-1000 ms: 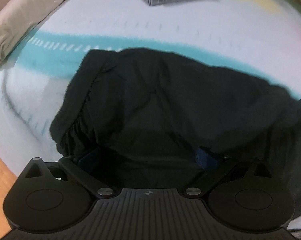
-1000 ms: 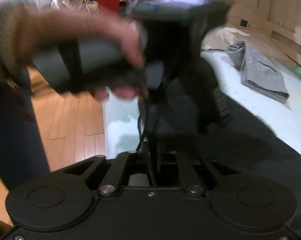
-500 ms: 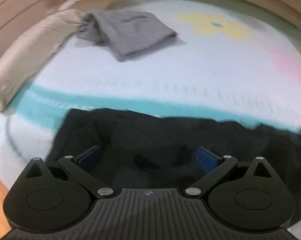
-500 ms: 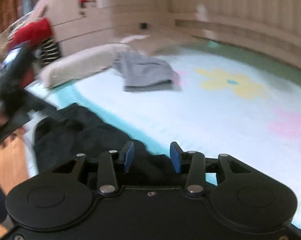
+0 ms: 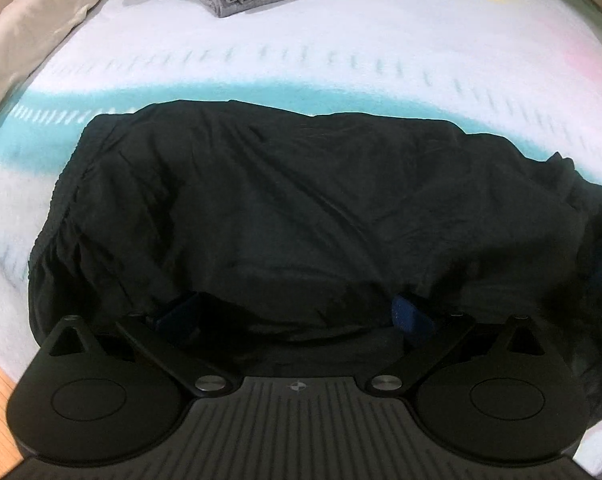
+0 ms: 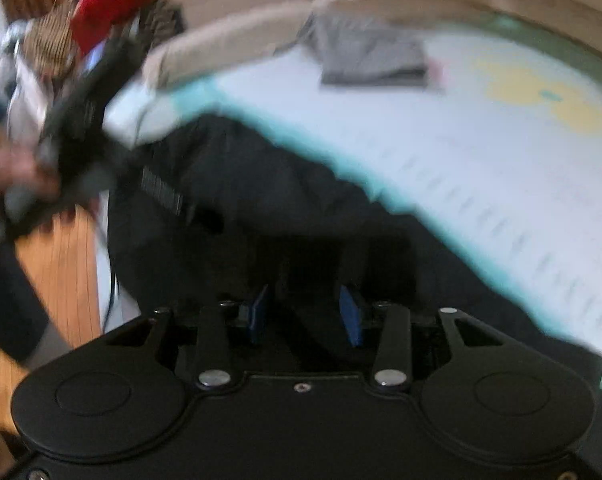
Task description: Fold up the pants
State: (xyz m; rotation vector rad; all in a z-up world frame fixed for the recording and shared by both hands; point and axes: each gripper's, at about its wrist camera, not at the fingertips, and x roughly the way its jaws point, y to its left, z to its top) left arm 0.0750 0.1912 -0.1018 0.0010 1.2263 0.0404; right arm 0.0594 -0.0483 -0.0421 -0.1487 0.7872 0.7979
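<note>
No readable text, labels, brands or numbers in either view; right wrist view too blurred to read anything.

Matt black cloth pants (image 5: 301, 208) lie creased on a soft printed sheet (image 5: 301, 64) beside glossy wood floor (image 6: 65, 264).

Left claw (image 5: 297, 314) spread wide, low. Right claw (image 6: 305, 314) parted, less wide; view blurred.

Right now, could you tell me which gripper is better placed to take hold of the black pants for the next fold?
Left, probably. The left gripper is open with the black pants bunched between its fingers in a sharp view. The right gripper is open over the pants too, but its view is motion-blurred.
</note>
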